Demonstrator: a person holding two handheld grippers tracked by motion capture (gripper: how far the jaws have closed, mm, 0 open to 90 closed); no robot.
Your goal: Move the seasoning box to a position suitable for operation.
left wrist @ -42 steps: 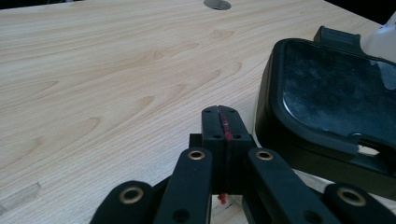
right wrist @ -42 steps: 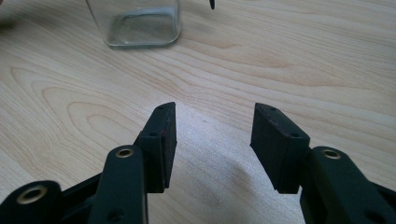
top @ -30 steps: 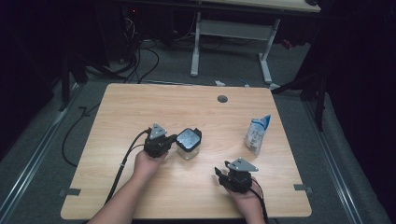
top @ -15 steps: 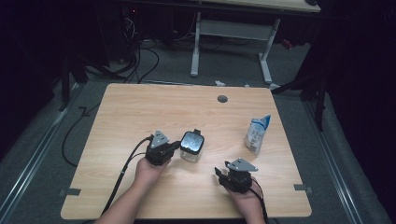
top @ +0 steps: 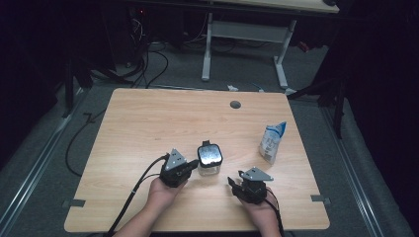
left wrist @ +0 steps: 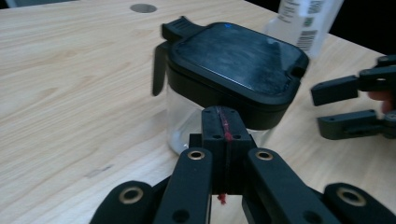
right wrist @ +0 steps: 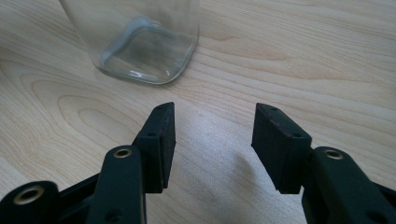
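A clear square jar (top: 209, 159) with a black flip lid stands on the wooden table (top: 143, 123), near its front middle. My left gripper (top: 191, 167) is just left of the jar, jaws shut with nothing between them. In the left gripper view its closed tips (left wrist: 223, 133) sit against the jar (left wrist: 233, 65) just under the lid; contact looks likely. My right gripper (top: 232, 183) rests to the jar's front right, open and empty. In the right gripper view, the right gripper (right wrist: 212, 135) has bare table between its pads and the jar's glass base (right wrist: 140, 42) just beyond.
A white and blue pouch (top: 272, 142) stands upright at the table's right side, also behind the jar as the pouch (left wrist: 303, 18). A round cable hole (top: 235, 104) is near the far edge. The left gripper's cable (top: 141, 182) trails off the front edge.
My left gripper has moved right and toward the front edge, and the jar has shifted the same way beside it. The right gripper has stayed put.
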